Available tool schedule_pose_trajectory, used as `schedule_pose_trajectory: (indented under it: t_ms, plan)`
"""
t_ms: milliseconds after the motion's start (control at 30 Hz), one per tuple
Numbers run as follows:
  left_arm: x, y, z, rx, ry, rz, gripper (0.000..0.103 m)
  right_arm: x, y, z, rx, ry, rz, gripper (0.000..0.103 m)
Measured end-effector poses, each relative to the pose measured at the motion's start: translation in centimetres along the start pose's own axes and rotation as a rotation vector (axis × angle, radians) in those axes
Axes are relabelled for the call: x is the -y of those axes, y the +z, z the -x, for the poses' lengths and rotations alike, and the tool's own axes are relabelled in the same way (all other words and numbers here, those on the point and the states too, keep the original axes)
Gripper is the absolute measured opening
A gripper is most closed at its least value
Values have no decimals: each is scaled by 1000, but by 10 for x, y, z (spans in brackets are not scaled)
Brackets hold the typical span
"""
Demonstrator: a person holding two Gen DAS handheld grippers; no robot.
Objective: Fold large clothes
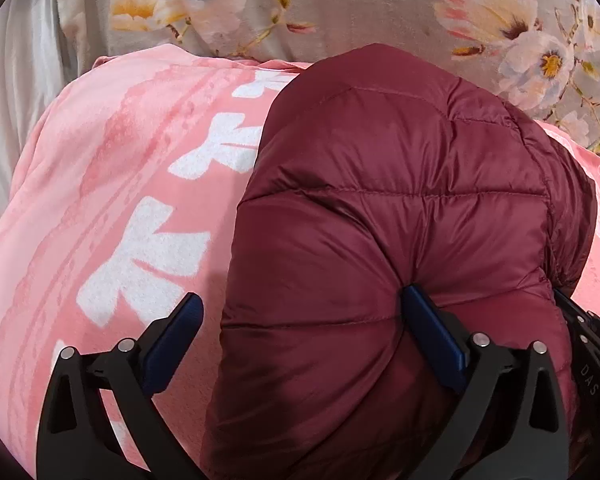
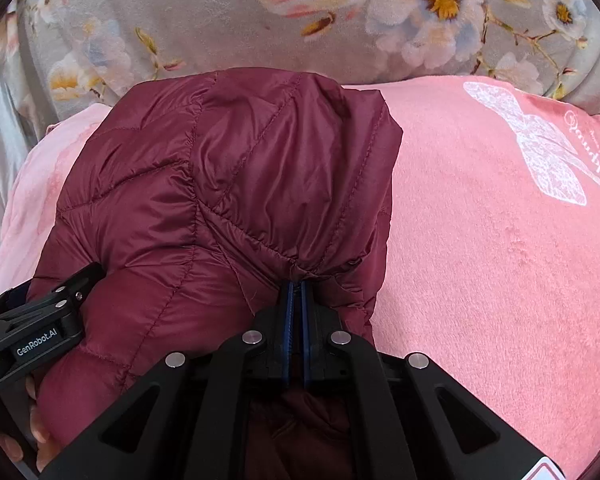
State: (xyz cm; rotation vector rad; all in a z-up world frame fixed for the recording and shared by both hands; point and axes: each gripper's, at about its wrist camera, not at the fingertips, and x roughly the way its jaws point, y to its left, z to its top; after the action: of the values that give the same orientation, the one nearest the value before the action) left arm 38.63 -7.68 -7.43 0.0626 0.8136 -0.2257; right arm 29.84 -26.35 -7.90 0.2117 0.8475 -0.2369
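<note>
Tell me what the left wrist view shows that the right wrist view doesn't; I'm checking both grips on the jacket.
Only the left wrist view shows the left gripper open, one finger pressed into the maroon jacket, the other over the pink blanket with its white block print.

Only the right wrist view shows the right gripper shut on a pinch of jacket fabric, and the blanket's white butterfly print.

Both show the jacket folded into a bundle on the pink blanket, the flowered grey bedding behind it, and part of the other gripper at the frame edge.

Bare pink blanket [image 2: 480, 260] lies open right of the puffy jacket [image 2: 220, 200]; the floral cushion [image 2: 220, 20] blocks beyond.
</note>
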Motion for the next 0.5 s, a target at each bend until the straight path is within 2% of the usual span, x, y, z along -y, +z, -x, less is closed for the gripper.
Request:
schedule_pose_trajectory:
  t_ms: [200,500]
  plan:
    - [7,-5,0,43,37,-23,98,2,0,0,5,5,-4,0]
    - [9,-6,1,60,53,-30,98,-3,0,1,9,-18,9,0]
